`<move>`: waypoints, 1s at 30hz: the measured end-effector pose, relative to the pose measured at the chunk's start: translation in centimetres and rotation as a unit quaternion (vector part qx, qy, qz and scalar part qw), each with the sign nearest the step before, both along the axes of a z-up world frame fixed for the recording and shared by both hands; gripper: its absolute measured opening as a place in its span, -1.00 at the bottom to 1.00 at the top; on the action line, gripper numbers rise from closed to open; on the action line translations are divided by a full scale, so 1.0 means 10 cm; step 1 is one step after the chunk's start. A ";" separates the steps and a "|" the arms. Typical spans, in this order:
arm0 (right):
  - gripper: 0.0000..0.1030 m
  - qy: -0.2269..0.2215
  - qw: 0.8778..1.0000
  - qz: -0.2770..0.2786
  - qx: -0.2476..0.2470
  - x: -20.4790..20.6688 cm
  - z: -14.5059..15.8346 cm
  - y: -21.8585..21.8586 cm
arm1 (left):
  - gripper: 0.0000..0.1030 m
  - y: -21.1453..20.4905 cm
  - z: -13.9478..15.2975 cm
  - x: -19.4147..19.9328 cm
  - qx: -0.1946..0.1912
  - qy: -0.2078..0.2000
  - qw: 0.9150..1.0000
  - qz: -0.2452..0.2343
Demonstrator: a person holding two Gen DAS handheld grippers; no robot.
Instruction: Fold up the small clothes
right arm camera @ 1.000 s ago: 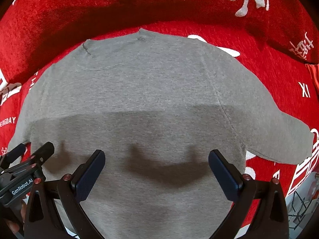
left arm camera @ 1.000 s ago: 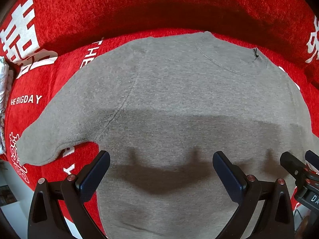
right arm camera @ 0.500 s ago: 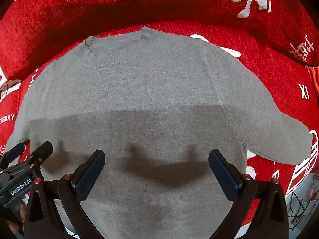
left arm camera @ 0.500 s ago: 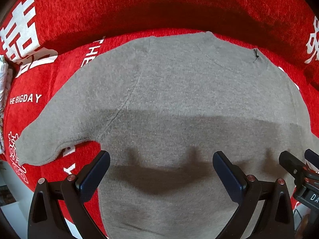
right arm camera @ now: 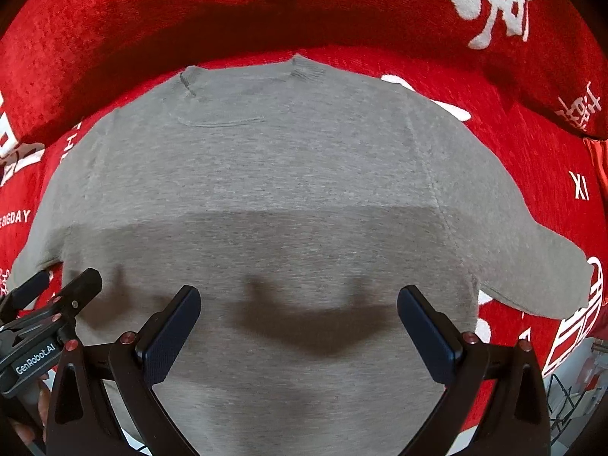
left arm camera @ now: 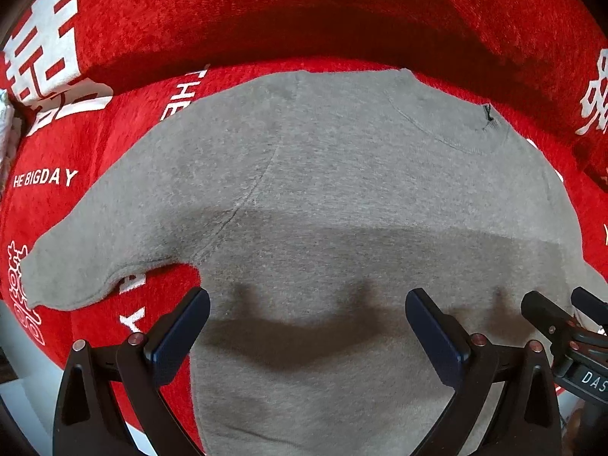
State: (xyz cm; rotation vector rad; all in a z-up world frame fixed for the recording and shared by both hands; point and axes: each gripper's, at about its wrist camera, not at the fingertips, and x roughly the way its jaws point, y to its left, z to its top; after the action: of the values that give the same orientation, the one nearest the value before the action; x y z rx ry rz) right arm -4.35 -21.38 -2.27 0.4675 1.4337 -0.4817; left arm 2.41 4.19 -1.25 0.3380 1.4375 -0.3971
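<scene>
A small grey short-sleeved top (left arm camera: 342,190) lies flat and spread out on a red sofa seat, collar (left arm camera: 448,121) at the far side, hem toward me. It also fills the right wrist view (right arm camera: 285,174). My left gripper (left arm camera: 307,326) is open and empty, hovering above the lower left part of the top. My right gripper (right arm camera: 298,325) is open and empty above the lower right part. The left sleeve (left arm camera: 87,266) and right sleeve (right arm camera: 532,266) lie stretched outward. Each gripper shows at the edge of the other's view.
The red sofa cover (left arm camera: 95,144) with white lettering lies under the top, and the sofa backrest (right arm camera: 266,7) rises behind the collar. The seat's front edge and pale floor (left arm camera: 22,399) show at the lower left. A wire rack (right arm camera: 570,395) stands at the lower right.
Both grippers have drifted slightly forward over the top, which now looks a little larger. Both jaws stay open and the top lies unchanged.
</scene>
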 end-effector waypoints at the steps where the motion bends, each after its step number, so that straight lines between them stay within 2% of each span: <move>1: 1.00 -0.001 1.000 0.001 0.001 0.01 0.00 0.02 | 1.00 0.03 0.00 0.01 -0.003 0.000 1.000 0.002; 7: 1.00 -0.034 0.999 0.010 0.034 0.11 0.02 0.21 | 1.00 0.26 -0.02 0.08 -0.026 0.009 0.999 0.025; 11: 1.00 -0.045 0.997 0.036 0.051 0.22 0.02 0.43 | 1.00 0.55 -0.04 0.14 -0.053 0.020 0.997 0.054; 15: 1.00 -0.045 0.995 0.066 0.064 0.35 0.01 0.79 | 1.00 1.02 -0.08 0.23 -0.081 0.026 0.992 0.098; 18: 1.00 -0.042 0.992 0.093 0.075 0.44 -0.03 1.07 | 1.00 1.53 -0.11 0.33 -0.100 0.020 0.984 0.149; 21: 1.00 -0.038 0.989 0.117 0.085 0.50 -0.09 1.35 | 1.00 2.09 -0.16 0.40 -0.104 0.007 0.973 0.205; 26: 1.00 -0.031 0.985 0.143 0.096 0.59 -0.18 1.72 | 1.00 2.97 -0.40 0.55 -0.110 -0.001 0.949 0.296; 30: 1.00 -0.026 0.983 0.153 0.099 0.63 -0.21 1.88 | 1.00 3.33 -0.62 0.67 -0.180 0.021 0.923 0.340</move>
State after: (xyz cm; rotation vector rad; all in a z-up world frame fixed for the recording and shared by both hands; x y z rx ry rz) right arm 1.95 -2.58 -4.37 0.4046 1.4777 -0.0793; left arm 9.15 37.47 -7.46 -0.4672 1.3933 -0.0895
